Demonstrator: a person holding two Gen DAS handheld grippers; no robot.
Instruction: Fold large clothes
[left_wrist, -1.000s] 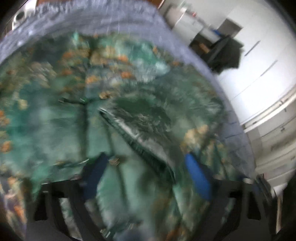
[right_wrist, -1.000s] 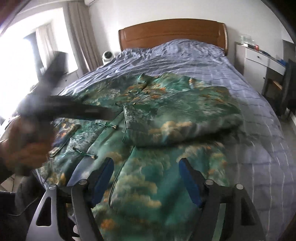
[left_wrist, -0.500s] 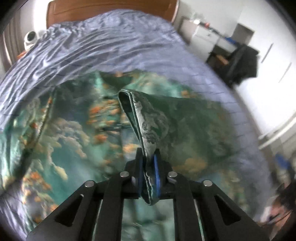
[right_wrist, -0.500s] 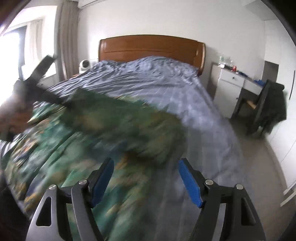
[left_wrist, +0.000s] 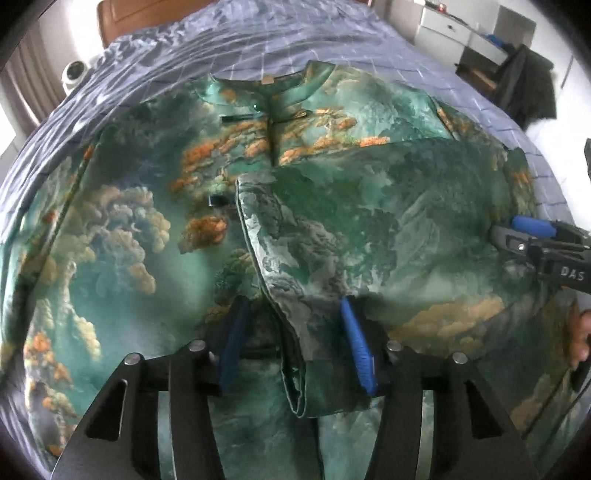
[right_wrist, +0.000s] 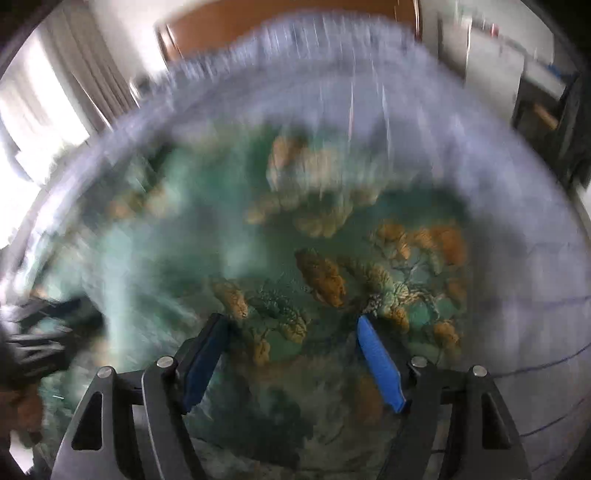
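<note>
A large green garment (left_wrist: 122, 236) with orange and cloud patterns lies spread on the bed, collar toward the headboard. Its right part is folded over the middle, and the folded edge (left_wrist: 269, 258) runs down between my left fingers. My left gripper (left_wrist: 293, 332) is open just above that edge, holding nothing. My right gripper (right_wrist: 291, 332) is open and empty, low over the garment's right side (right_wrist: 332, 280); this view is blurred. It also shows at the right edge of the left wrist view (left_wrist: 535, 236).
The grey-blue checked bedspread (left_wrist: 258, 40) surrounds the garment. A wooden headboard (left_wrist: 110, 14) is at the back. A white round device (left_wrist: 74, 70) sits at the back left. A white dresser (left_wrist: 454, 26) and a dark chair (left_wrist: 528, 81) stand right of the bed.
My left gripper was shut on the folded edge half a second ago; it has opened and the edge lies on the garment. My right gripper has dropped down close over the garment.
</note>
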